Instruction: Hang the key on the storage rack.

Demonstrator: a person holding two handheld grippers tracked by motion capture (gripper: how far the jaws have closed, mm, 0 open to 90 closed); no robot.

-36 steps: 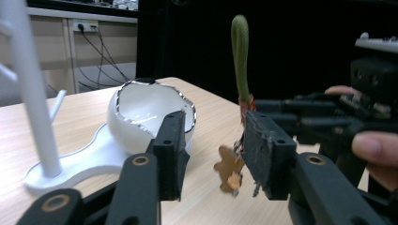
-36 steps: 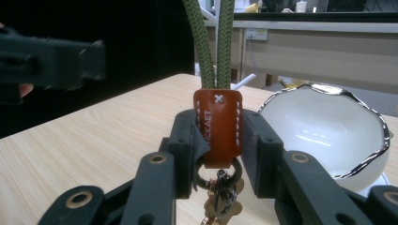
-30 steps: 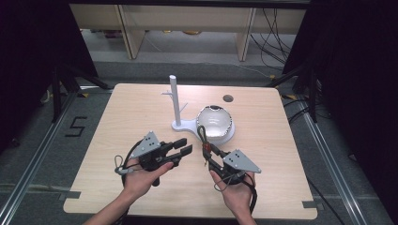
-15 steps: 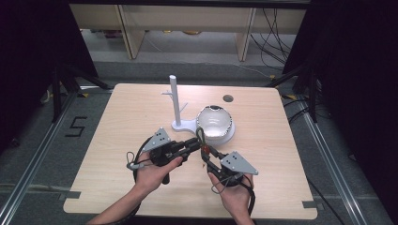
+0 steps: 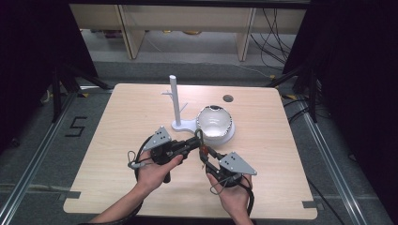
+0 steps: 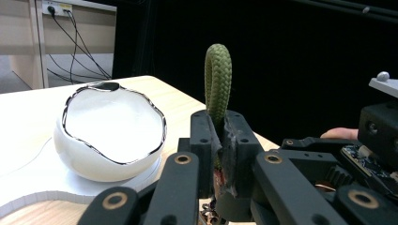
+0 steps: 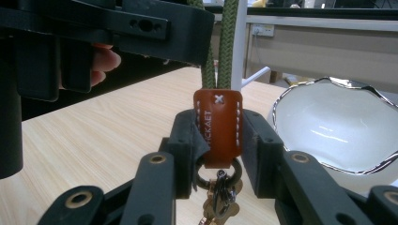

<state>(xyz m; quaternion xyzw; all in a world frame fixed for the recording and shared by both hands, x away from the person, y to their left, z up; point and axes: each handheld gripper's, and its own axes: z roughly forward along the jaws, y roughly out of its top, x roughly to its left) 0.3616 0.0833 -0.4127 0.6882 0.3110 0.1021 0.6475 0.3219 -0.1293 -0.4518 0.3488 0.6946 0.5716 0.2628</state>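
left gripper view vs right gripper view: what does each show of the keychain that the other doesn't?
Left gripper view: the top of the green cord loop standing up from between its own jaws, which are shut on the cord.

Right gripper view: the brown leather tab clamped between that gripper's jaws, the metal ring and clasp hanging under it, and the white stand's post behind.

Both: the green cord, the white bowl with its dark wavy rim, the light wooden table, and part of the other gripper close by.
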